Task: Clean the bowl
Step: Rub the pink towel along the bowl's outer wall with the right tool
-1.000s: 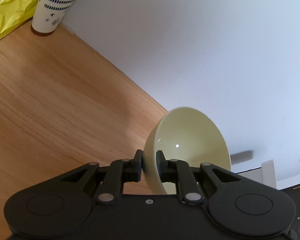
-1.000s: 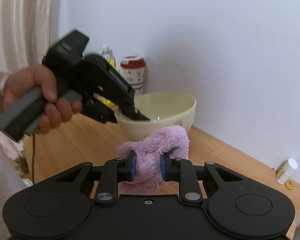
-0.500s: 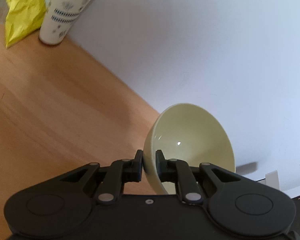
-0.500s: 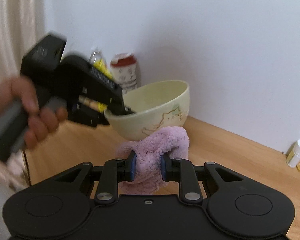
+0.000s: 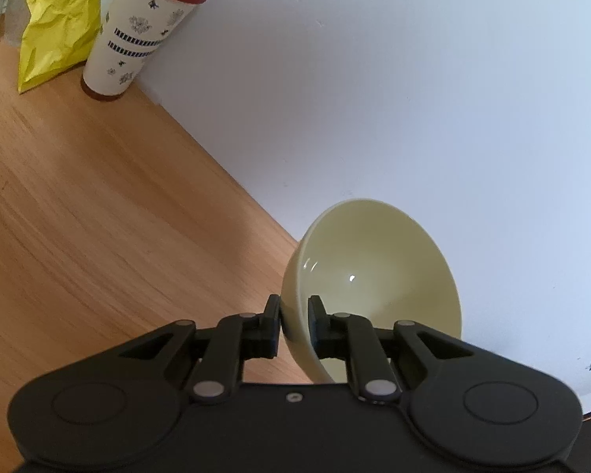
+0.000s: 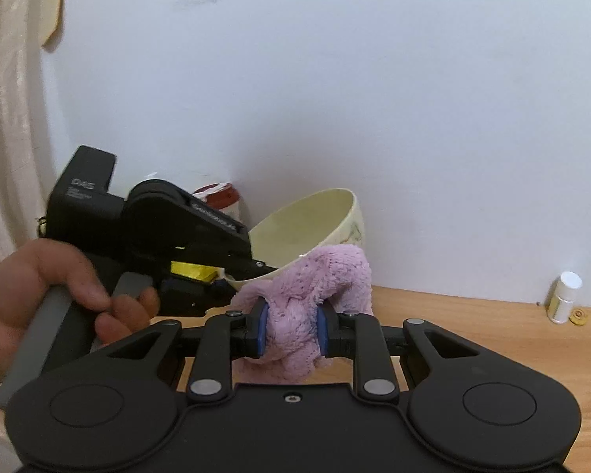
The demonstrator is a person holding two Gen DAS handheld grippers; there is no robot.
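L gripper clamping bowl rim (tilted, off table); R gripper squeezing pink cloth w/ cloth touching bowl's outside. Next, I'd guess: wiping inside.

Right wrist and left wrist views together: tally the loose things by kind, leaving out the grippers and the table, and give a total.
Bowl: 1
Pink cloth: 1
Tumbler with red lid: 1
Yellow bag: 1
Small white bottle: 1
Small yellow cap: 1
Total: 6

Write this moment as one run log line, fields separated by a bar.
left gripper: shut on bowl rim | right gripper: shut on pink cloth | cloth touches bowl outside
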